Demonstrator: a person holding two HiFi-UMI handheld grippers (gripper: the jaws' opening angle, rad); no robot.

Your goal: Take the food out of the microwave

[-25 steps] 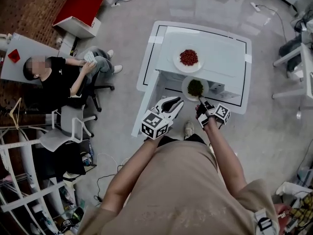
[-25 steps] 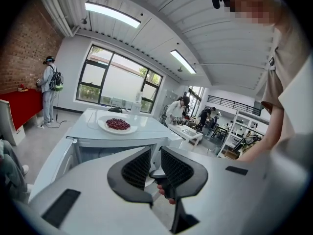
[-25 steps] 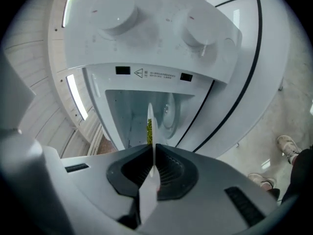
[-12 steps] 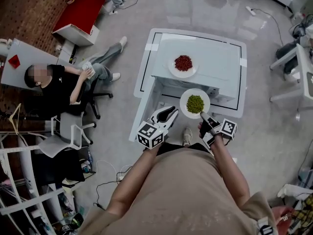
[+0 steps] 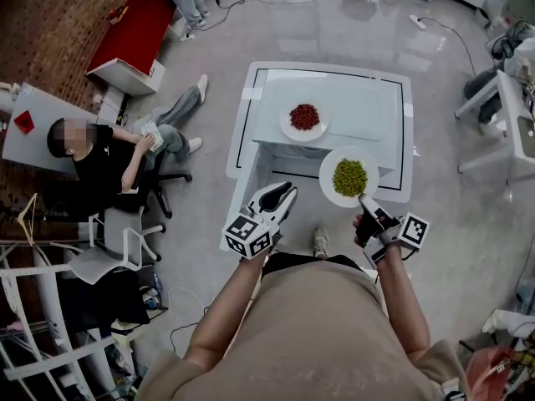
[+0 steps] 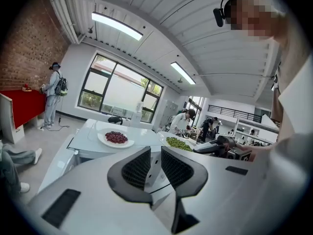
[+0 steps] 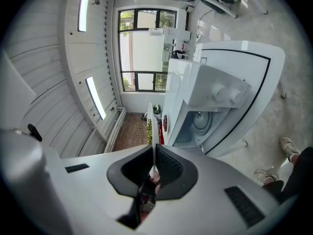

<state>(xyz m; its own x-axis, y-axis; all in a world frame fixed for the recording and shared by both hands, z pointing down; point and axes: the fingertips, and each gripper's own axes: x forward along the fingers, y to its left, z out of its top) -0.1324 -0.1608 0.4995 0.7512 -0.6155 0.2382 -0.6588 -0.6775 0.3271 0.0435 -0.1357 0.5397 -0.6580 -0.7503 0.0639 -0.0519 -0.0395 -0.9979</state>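
A white microwave (image 5: 338, 111) stands on a white table (image 5: 407, 140), with its door (image 5: 253, 178) swung open at the left. On top of it sits a plate of red food (image 5: 304, 117). My right gripper (image 5: 365, 210) is shut on the near rim of a white plate of green peas (image 5: 349, 176) and holds it up in front of the microwave. In the right gripper view the plate (image 7: 153, 131) runs edge-on between the pads, beside the open cavity (image 7: 200, 121). My left gripper (image 5: 280, 197) hovers at the left with a narrow gap between its jaws (image 6: 155, 153) and nothing in it.
A person (image 5: 100, 153) sits on an office chair at the left, by a red-topped cabinet (image 5: 138, 23). White shelving (image 5: 42, 307) fills the lower left. Other desks (image 5: 510, 115) stand at the right, and cables lie on the grey floor.
My right gripper has lifted the plate of green peas up and to the right, away from the microwave front. The left gripper rose a little and stayed empty.
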